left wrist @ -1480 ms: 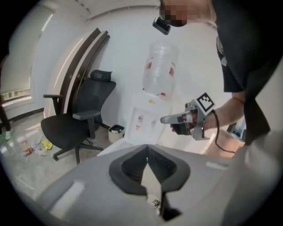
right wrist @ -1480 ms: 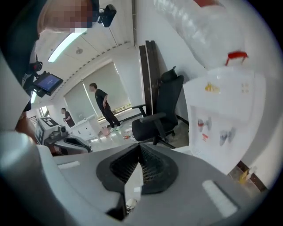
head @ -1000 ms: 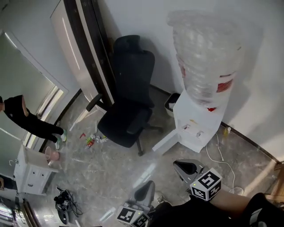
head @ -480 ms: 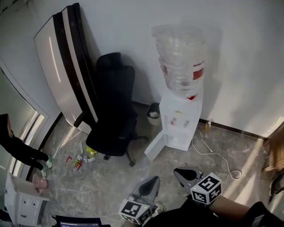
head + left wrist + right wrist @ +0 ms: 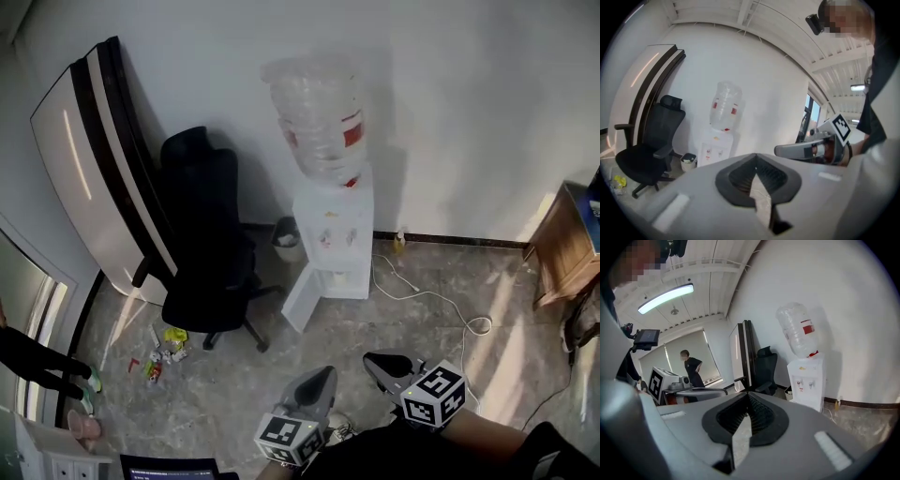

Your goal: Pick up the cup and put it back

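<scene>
No cup shows clearly; a small pink thing on a white cabinet at the head view's lower left is too small to identify. My left gripper and right gripper are held side by side over the floor at the bottom of the head view, aimed toward the water dispenser. In the left gripper view the left gripper has its jaws together with nothing between them. In the right gripper view the right gripper is likewise shut and empty. Each gripper sees the other alongside it.
The white dispenser carries a clear bottle and stands against the wall, with a small bin and a black office chair to its left. Litter and a white cable lie on the floor. A wooden table is at right.
The head view has swung right: dispenser and chair slid left and further away, and the wooden table came into view. Both grippers stayed shut at the bottom of the frame.
</scene>
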`<action>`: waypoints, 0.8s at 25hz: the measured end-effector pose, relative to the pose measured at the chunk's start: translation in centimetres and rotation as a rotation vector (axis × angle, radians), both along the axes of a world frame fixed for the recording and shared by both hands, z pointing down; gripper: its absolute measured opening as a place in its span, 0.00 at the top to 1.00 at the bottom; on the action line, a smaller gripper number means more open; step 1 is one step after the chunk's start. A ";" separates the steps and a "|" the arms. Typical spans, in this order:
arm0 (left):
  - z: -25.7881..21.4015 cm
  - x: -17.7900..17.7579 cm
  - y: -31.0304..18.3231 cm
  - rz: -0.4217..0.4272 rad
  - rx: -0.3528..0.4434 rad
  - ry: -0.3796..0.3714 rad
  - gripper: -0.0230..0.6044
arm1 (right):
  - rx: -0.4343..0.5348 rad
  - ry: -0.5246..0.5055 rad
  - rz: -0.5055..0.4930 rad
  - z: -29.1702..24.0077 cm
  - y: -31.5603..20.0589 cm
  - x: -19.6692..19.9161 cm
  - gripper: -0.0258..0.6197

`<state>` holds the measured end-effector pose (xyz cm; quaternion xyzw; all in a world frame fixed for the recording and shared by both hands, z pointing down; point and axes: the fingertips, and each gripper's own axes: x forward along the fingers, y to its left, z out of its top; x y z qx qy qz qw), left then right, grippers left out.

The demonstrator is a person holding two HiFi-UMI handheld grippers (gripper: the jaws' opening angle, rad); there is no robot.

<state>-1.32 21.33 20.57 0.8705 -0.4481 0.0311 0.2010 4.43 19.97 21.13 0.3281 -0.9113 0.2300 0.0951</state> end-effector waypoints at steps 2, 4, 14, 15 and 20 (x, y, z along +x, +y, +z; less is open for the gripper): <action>-0.5 2.2 0.8 0.026 0.005 0.005 0.96 | 0.008 0.002 -0.010 -0.4 1.2 1.2 0.95; -1.1 4.4 1.7 0.048 0.013 0.004 0.96 | 0.013 0.010 -0.021 -0.7 2.3 2.4 0.95; -0.1 11.9 5.9 0.043 -0.010 -0.021 0.96 | 0.003 0.007 -0.041 0.4 6.5 8.8 0.95; 0.1 12.1 6.1 0.037 -0.014 -0.023 0.96 | -0.004 -0.001 -0.041 0.6 6.8 9.1 0.95; 0.0 12.2 7.0 0.007 -0.007 -0.023 0.96 | -0.016 -0.031 -0.056 0.7 7.8 9.5 0.95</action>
